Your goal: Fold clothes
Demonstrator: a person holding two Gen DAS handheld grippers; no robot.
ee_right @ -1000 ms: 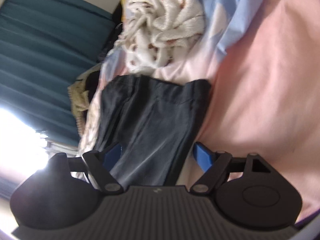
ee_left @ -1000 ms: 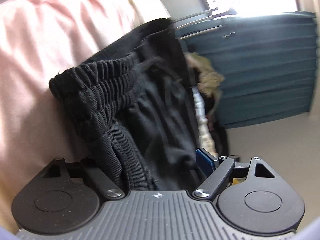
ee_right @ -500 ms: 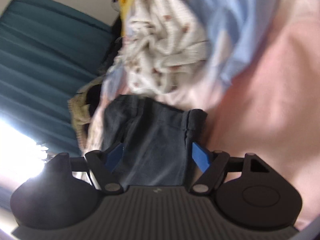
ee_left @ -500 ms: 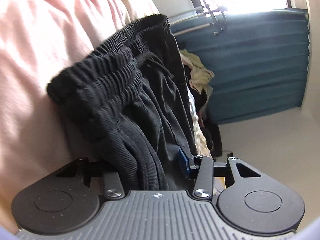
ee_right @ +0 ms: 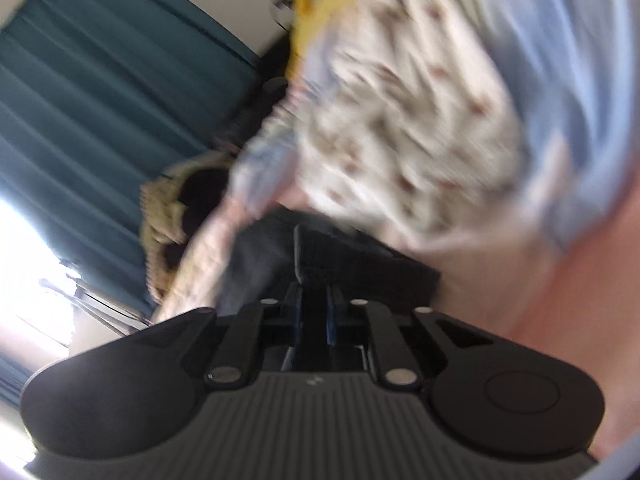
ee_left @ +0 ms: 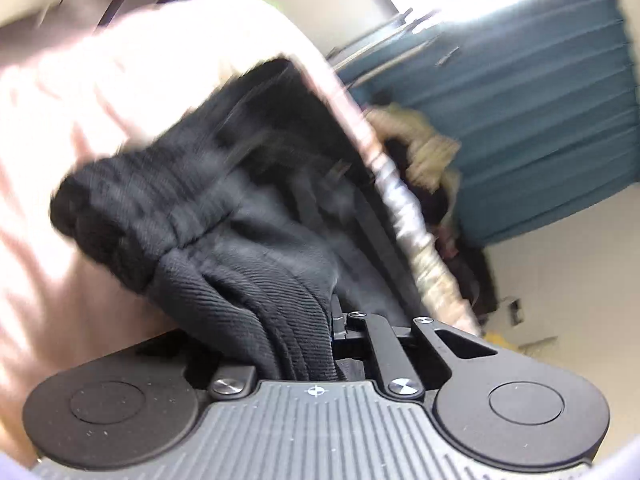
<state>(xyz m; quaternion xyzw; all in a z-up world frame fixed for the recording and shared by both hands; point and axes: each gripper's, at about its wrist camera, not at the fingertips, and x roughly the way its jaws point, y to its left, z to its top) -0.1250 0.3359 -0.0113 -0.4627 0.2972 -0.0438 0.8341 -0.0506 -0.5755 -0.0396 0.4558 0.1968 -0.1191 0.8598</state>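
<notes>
Black trousers (ee_left: 224, 232) with a ribbed elastic waistband lie on the pink bedsheet (ee_left: 60, 120). My left gripper (ee_left: 304, 332) is shut on the trousers just below the waistband; bunched cloth hides its left finger. In the right wrist view the same dark trousers (ee_right: 340, 264) show their far hem end, and my right gripper (ee_right: 314, 312) is shut on that cloth, blue pads close together. Both views are motion-blurred.
A white patterned garment (ee_right: 400, 120) and a light blue cloth (ee_right: 568, 80) lie just beyond the right gripper on the pink sheet (ee_right: 560, 320). A heap of other clothes (ee_left: 420, 152) sits at the bed's edge. Teal curtains (ee_left: 540, 100) hang behind.
Both grippers went from open around the trousers to shut on them. The right gripper pushed forward towards the white patterned garment. The left gripper tilted and the waistband shifted.
</notes>
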